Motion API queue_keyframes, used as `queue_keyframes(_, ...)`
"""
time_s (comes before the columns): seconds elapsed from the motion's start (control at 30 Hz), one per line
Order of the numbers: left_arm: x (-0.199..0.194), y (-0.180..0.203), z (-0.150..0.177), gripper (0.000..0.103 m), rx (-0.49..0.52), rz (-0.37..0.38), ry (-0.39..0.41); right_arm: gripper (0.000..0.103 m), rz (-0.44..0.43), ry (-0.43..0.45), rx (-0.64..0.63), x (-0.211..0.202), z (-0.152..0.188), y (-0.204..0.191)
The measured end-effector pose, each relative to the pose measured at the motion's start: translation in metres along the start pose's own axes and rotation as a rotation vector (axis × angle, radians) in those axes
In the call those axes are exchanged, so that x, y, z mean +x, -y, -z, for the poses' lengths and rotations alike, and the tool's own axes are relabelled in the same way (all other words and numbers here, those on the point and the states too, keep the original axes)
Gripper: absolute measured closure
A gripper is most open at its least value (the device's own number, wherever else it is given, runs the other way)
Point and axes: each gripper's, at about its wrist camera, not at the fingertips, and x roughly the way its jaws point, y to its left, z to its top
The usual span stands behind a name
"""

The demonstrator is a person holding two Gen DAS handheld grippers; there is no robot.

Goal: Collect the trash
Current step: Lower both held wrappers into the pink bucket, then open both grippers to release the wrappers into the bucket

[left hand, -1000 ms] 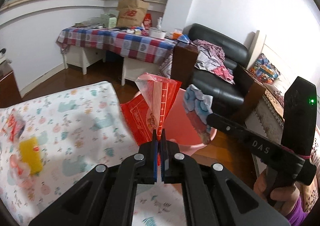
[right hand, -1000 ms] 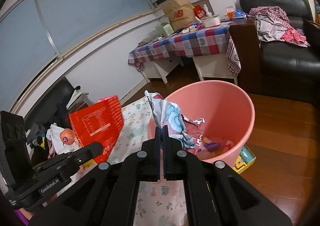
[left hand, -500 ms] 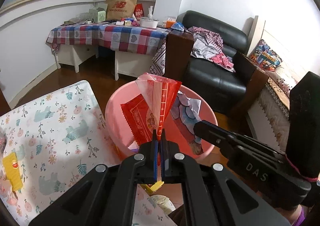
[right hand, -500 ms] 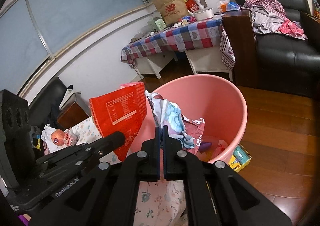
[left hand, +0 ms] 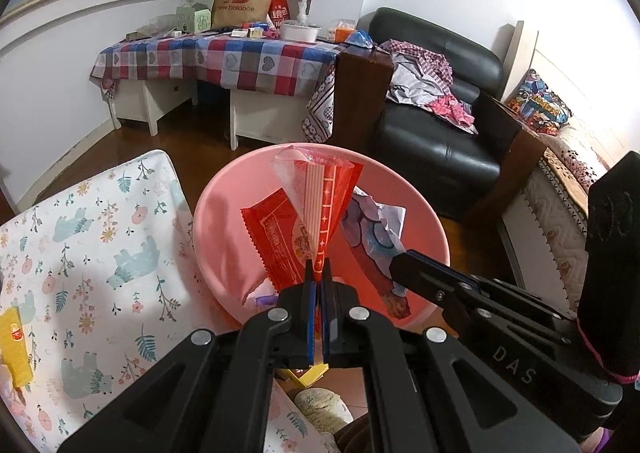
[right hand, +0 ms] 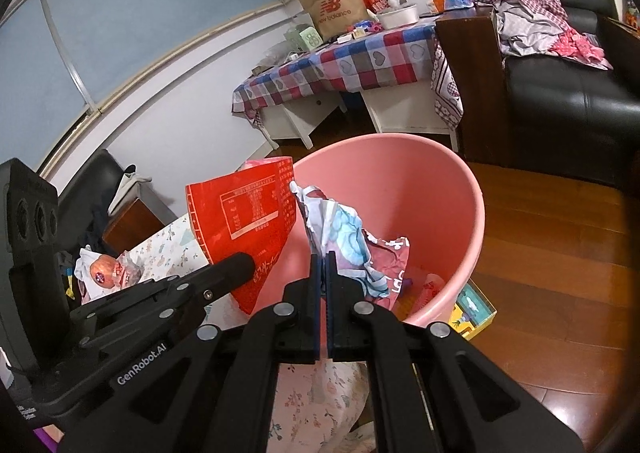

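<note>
My left gripper is shut on a red snack wrapper and holds it over the pink bucket. The wrapper also shows in the right wrist view. My right gripper is shut on a crumpled blue and white wrapper, held above the bucket's near rim. That wrapper appears in the left wrist view beside the red one. Some trash lies in the bucket's bottom.
A floral cloth surface lies left of the bucket with a yellow packet on it. More trash lies on it. A checked table, a black sofa and a small colourful box on the wooden floor surround it.
Both grippers have moved from over the floral surface to above the pink bucket, each still holding its wrapper.
</note>
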Motion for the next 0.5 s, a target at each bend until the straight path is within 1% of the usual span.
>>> queue_keyframes(0.33, 0.012, -0.006, 0.004, 0.101, -0.021, 0.022, -0.033, 0.101, 0.017, -0.019, 0.018, 0.007, 0.003, 0.007)
queue_keyframes(0.47, 0.014, -0.008, 0.006, 0.101, -0.028, 0.029, -0.032, 0.101, 0.020, -0.024, 0.013, 0.009, 0.003, 0.006)
queue_keyframes(0.5, 0.013, -0.009, 0.007, 0.099, -0.031, 0.031, -0.029, 0.100, 0.023, -0.028, 0.013, 0.009, 0.003, 0.006)
